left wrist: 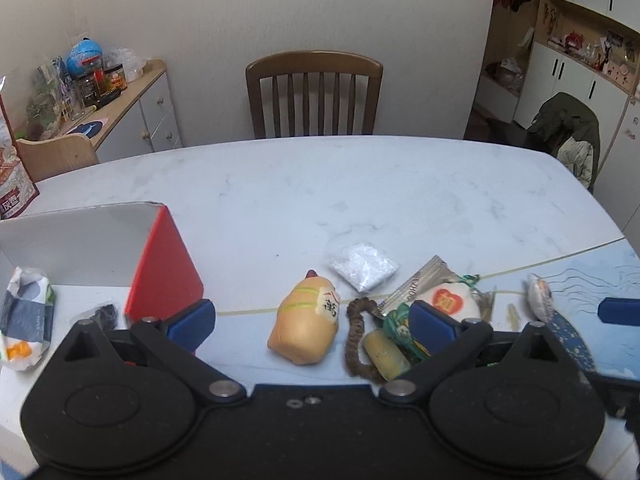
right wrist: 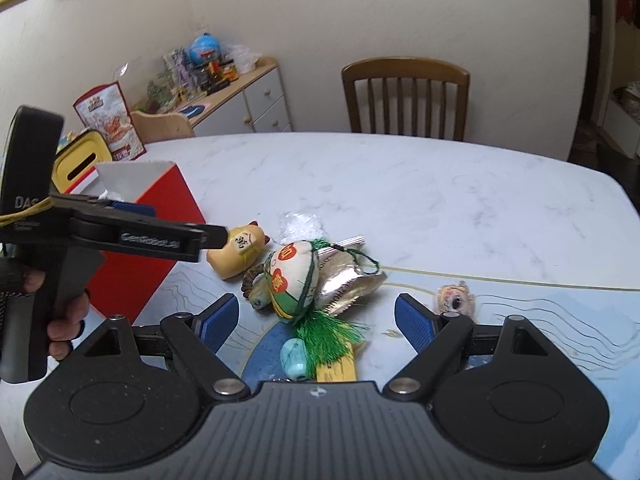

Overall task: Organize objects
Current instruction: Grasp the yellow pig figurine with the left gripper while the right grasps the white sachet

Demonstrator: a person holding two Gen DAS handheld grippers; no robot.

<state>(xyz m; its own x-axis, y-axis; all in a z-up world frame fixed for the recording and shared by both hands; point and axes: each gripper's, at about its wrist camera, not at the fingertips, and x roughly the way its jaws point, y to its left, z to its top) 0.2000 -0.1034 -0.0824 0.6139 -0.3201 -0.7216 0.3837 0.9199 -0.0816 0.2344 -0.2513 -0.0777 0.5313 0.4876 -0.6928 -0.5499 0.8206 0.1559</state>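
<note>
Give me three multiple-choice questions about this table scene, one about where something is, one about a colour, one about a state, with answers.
1. Where does the clear bag of white powder lie?
A. Inside the box
B. On the table, behind the yellow cat figurine
C. On the chair

2. What colour is the outer side of the open box?
A. Red
B. Green
C. Black

3. How do the right gripper's jaws stand?
A. Shut on the tassel
B. Shut on nothing
C. Open, holding nothing

Answers: B, it rests on the marble beyond the figurine; A, its side panel is red; C, the blue pads stand wide apart.
</note>
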